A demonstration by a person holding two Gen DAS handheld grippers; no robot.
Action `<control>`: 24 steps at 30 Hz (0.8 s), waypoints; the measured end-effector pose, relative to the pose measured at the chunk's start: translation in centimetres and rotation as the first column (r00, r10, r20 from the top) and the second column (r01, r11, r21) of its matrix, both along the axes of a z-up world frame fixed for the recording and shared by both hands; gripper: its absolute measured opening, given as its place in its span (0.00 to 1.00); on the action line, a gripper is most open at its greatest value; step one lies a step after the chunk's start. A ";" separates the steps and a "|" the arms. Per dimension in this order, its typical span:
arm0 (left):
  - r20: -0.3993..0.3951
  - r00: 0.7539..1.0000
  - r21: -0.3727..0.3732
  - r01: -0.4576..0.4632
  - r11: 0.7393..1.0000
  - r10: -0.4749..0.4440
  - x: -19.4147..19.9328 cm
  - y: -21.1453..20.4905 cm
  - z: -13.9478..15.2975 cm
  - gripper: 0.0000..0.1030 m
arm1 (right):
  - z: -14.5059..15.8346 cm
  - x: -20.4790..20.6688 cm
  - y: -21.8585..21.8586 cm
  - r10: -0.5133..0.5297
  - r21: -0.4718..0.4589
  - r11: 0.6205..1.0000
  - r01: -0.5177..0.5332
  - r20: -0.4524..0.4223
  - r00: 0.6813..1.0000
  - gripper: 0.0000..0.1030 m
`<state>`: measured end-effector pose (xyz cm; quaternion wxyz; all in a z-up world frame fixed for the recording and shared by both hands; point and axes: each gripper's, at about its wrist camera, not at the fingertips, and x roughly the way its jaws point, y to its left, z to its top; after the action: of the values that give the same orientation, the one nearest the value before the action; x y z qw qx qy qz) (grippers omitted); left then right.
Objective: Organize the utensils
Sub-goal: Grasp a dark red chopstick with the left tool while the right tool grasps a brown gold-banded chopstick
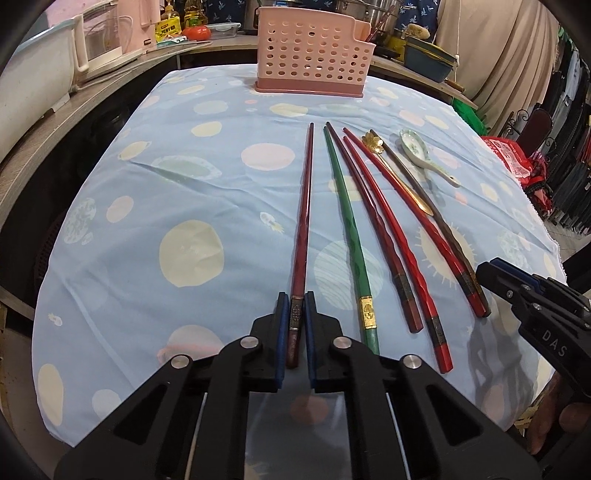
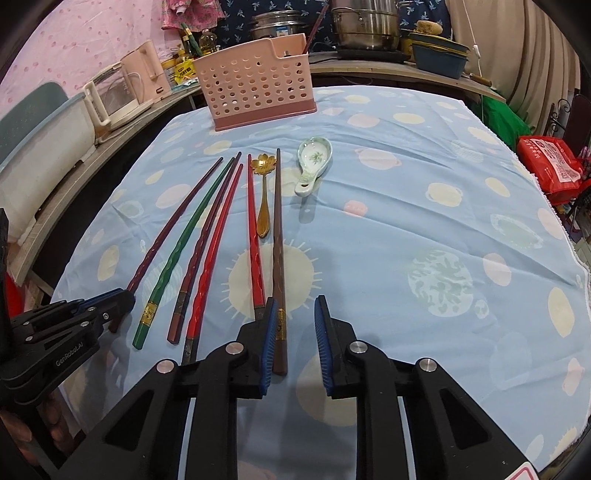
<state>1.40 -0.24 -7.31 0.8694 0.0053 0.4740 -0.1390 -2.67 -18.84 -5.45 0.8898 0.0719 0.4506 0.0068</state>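
Observation:
Several chopsticks lie side by side on the blue spotted cloth (image 1: 147,192), with a pink perforated holder (image 1: 314,55) at the far edge. My left gripper (image 1: 296,299) is shut on the near end of the maroon chopstick (image 1: 304,206), the leftmost one. Beside it lie a green chopstick (image 1: 347,221) and red ones (image 1: 391,221). My right gripper (image 2: 295,306) stands open around the near end of the brown chopstick (image 2: 277,240), which lies against its left pad with a gap on the right. A gold flower spoon (image 2: 263,195) and a ceramic spoon (image 2: 314,162) lie beyond.
A wooden counter (image 1: 44,147) wraps around the left and back, bearing a kettle (image 2: 122,92), oil bottles and steel pots (image 2: 365,26). A red bag (image 2: 546,162) sits past the right table edge. The cloth (image 2: 424,221) to the right of the utensils is bare.

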 end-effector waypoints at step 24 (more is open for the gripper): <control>-0.012 1.000 -0.019 -0.004 1.000 0.004 0.0 0.3 0.1 0.08 | -0.5 -0.5 0.7 0.038 -0.013 0.999 -0.038 -0.005 0.999 0.07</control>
<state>1.44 0.10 -7.20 0.8670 -0.0046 0.4778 -0.1416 -3.20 -18.14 -5.96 0.8889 0.0573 0.4541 0.0203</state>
